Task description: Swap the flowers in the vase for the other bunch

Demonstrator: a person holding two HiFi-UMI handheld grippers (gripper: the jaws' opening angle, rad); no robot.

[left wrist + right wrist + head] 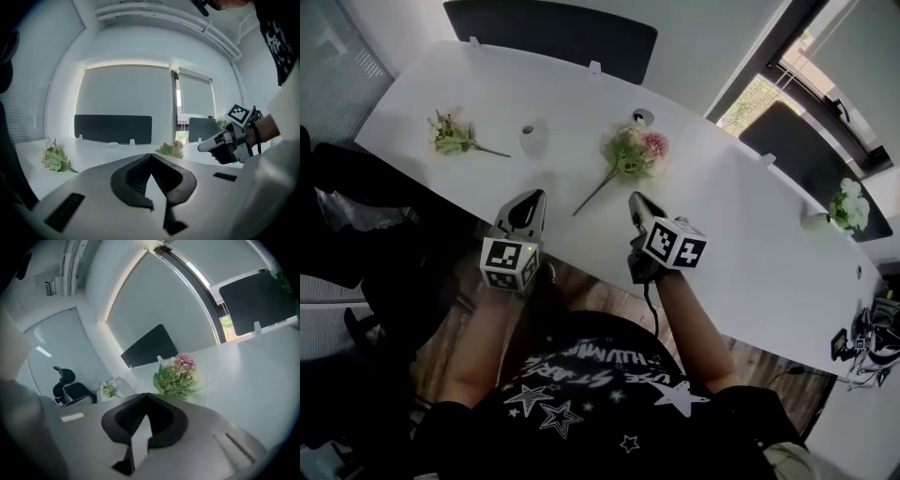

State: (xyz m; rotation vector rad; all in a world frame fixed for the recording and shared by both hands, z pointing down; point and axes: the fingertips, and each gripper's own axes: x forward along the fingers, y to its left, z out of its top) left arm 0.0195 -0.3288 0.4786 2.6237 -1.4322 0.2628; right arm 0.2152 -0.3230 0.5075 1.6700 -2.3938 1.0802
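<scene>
The small white vase (532, 139) stands upright on the white table (741, 216), between a pale bunch (450, 137) lying well to its left and a pink bunch (635, 153) lying to its right. Nearer the person, the left gripper (531, 197) and the right gripper (636, 199) hover over the table's near edge, jaws pressed together on nothing (each cube shows only black-and-white marker squares). White lettering on the black shirt (600, 375) is unreadable.

Black T-shirt (600, 403), white stars
</scene>
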